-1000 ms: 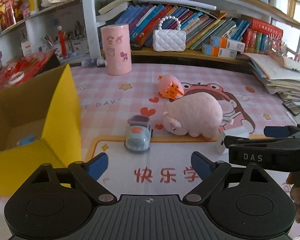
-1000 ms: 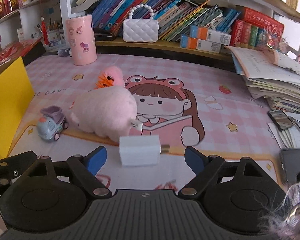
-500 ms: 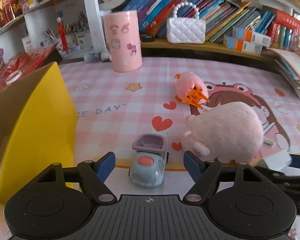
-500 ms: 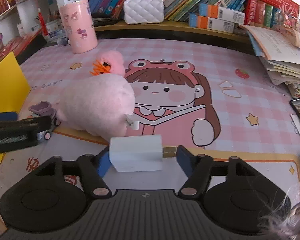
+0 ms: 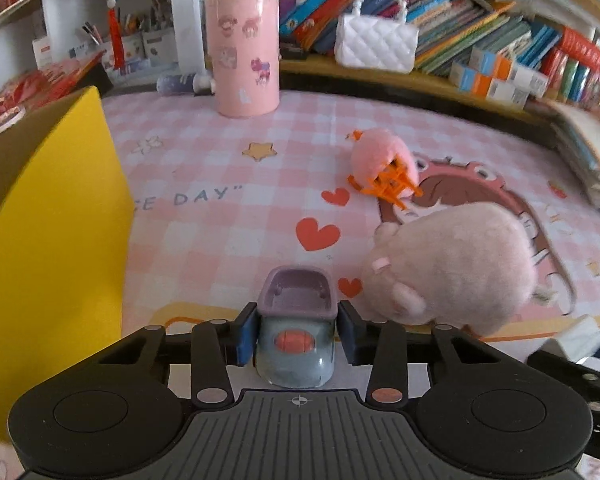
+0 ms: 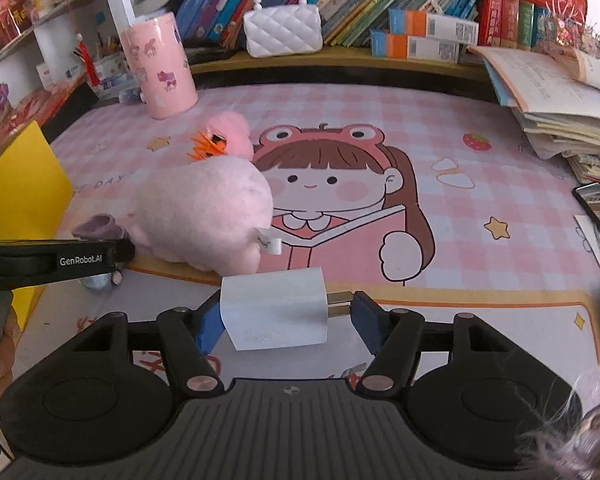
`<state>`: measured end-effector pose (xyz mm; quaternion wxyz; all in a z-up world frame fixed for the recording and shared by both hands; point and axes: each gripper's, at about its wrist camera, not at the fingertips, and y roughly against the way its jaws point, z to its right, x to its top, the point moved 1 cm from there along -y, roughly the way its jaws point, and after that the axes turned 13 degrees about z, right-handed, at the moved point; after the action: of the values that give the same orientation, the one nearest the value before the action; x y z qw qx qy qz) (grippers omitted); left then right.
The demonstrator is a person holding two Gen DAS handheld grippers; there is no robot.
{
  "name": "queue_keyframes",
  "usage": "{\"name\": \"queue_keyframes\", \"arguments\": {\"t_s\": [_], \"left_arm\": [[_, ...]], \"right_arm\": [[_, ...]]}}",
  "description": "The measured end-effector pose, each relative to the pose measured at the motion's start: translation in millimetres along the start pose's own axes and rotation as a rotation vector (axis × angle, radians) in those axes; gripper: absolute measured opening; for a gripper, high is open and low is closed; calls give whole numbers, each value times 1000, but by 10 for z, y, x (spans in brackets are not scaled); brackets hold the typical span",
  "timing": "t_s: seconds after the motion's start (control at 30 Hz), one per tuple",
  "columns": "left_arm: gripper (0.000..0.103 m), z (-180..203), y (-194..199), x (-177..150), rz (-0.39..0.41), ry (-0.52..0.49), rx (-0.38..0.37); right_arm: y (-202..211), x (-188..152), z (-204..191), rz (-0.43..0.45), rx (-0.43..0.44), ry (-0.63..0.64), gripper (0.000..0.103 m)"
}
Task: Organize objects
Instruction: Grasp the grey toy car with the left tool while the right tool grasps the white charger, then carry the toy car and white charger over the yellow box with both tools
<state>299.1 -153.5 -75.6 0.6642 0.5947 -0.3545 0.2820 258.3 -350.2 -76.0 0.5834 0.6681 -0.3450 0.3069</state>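
My left gripper (image 5: pixel 296 334) is shut on a small grey and purple toy truck (image 5: pixel 296 336) on the pink play mat; both blue pads touch its sides. My right gripper (image 6: pixel 286 314) is shut on a white charger plug (image 6: pixel 274 314), one pad on its body, the other on its metal prongs. A pink plush pig (image 5: pixel 452 272) lies right of the truck and also shows in the right wrist view (image 6: pixel 204 220). A small pink plush with an orange piece (image 5: pixel 384 166) lies behind it. A yellow box (image 5: pixel 48 240) stands at the left.
A pink cylinder tin (image 5: pixel 242 54) and a white quilted handbag (image 5: pixel 374 44) stand at the back by shelves of books. A stack of open books (image 6: pixel 560 96) and a phone (image 6: pixel 598 204) lie at the right edge of the mat (image 6: pixel 460 148).
My left gripper moved forward around the toy truck and shut on it. My right gripper moved up to the white charger and shut on it.
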Motion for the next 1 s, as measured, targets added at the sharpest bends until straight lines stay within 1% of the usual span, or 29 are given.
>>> {"name": "queue_keyframes", "arguments": {"t_s": [0.07,0.27,0.37,0.47,0.8,1.0], "left_arm": [[39,-6,137,8,16,4,-21],[37,-94,637,-23,64,59,-95],[37,-170,871,-73,89,75,-121],[36,-257,1040,-160,99,84,-132],[36,-599,1509,-435,123,109,-131],[36,-909,1835,-614,134,135,-105]], "right_arm": [[65,6,-46,12,4,9,63],[296,-45,-214,26,12,10,63],[397,-100,-345,22,23,21,63],[505,-160,-501,24,34,47,63],[847,-353,-993,32,74,107,63],[1066,-503,-1336,35,104,134,64]]}}
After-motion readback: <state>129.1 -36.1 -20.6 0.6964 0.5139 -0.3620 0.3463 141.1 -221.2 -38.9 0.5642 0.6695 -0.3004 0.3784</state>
